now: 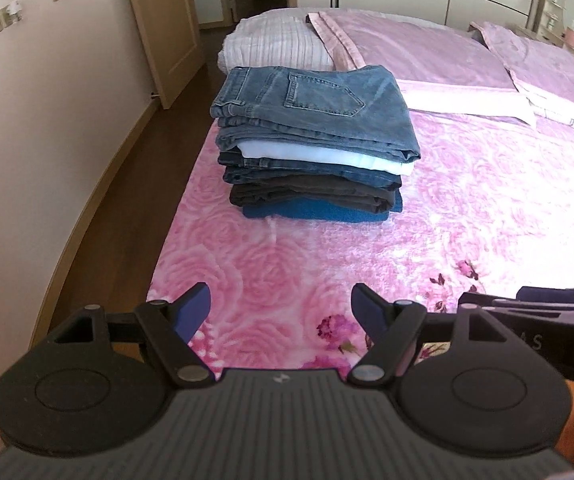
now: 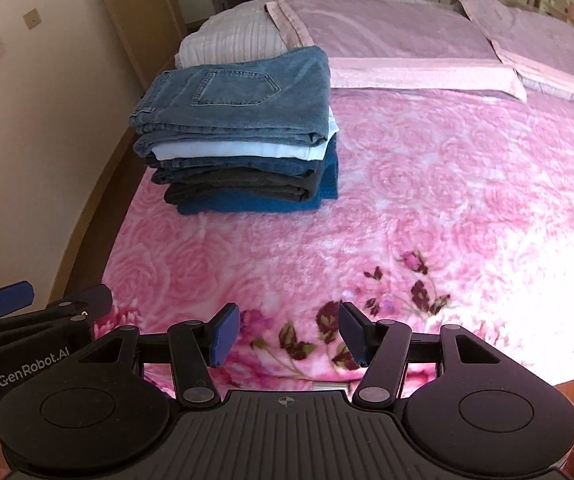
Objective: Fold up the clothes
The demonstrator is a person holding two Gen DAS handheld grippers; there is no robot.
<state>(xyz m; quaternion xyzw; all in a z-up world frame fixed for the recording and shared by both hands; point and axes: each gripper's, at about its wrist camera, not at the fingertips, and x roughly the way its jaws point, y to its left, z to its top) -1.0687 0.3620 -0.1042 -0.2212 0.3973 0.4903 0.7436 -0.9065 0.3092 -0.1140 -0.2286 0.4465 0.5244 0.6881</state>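
Bed (image 1: 467, 208) with a pink rose blanket fills both views; everything below is placed relative to the stack of folded clothes (image 1: 315, 148). The stack sits at the bed's left side, close to the edge above the wood floor (image 1: 127, 184). Behind it lies a white striped quilt (image 1: 271, 44), touching or nearly so. To its right and further back lie the lilac pillows (image 1: 419, 48).

In the stack, the top jeans (image 1: 319, 100) lie pocket-up, then a white garment (image 1: 327, 158), more denim, a dark grey piece, and a blue item (image 1: 307, 210) at the bottom. All lie folded and piled; no loose garment shows on the blanket in front of the stack. That fits either a finished pile or a pause before another piece is brought in.

The left gripper (image 1: 281, 314) is well in front of the stack, fingers spread wide, holding nothing. The right gripper (image 2: 289, 334) is just right of the left one, likewise parted and empty.

Risks, as a judgement: the stack is tall and the layers overhang unevenly, with the white one jutting right. A nudge from the bed's inner side could slide the top jeans toward the floor edge. The plush blanket gives a soft base, so pressing near the stack could tilt it. Adding another piece off-centre would worsen the lean.
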